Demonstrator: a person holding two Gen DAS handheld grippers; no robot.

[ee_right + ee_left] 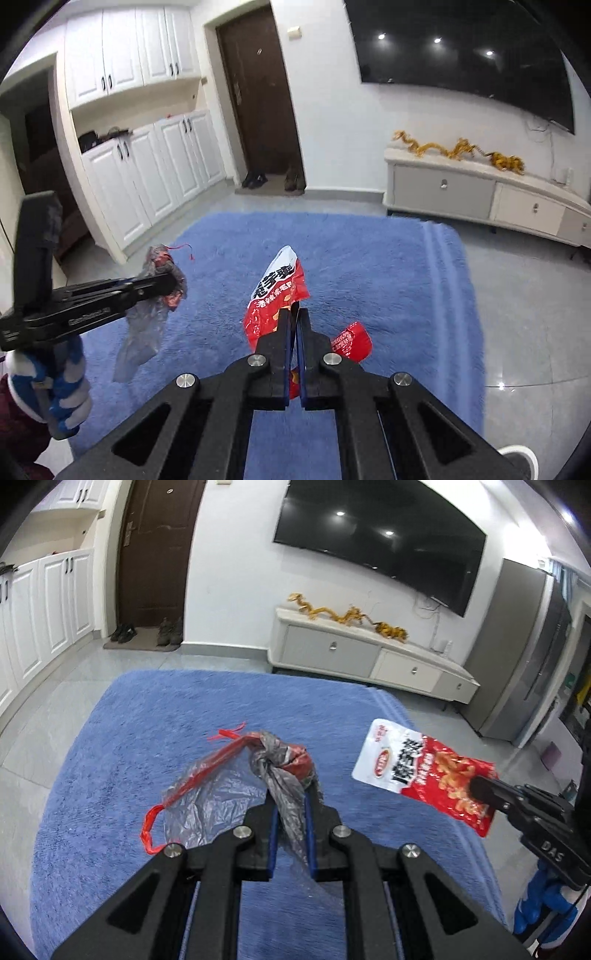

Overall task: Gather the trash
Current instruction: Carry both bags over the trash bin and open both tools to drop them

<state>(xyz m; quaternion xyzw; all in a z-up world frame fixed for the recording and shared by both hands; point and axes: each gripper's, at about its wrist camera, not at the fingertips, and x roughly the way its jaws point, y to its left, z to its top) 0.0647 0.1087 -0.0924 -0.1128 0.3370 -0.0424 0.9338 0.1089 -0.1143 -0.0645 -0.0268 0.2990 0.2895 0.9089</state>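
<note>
My left gripper is shut on a knotted clear plastic bag with red drawstrings, and the bag hangs above the blue rug. The right wrist view shows that same left gripper from the side, holding the plastic bag, which droops below it. My right gripper is shut on a red and white snack wrapper that sticks up past the fingertips. In the left wrist view the right gripper comes in from the right, pinching the snack wrapper by its lower corner.
A white TV cabinet with a golden dragon ornament stands against the far wall under a wall TV. Shoes lie by the brown door. White cupboards line the left side. A gloved hand holds the left gripper.
</note>
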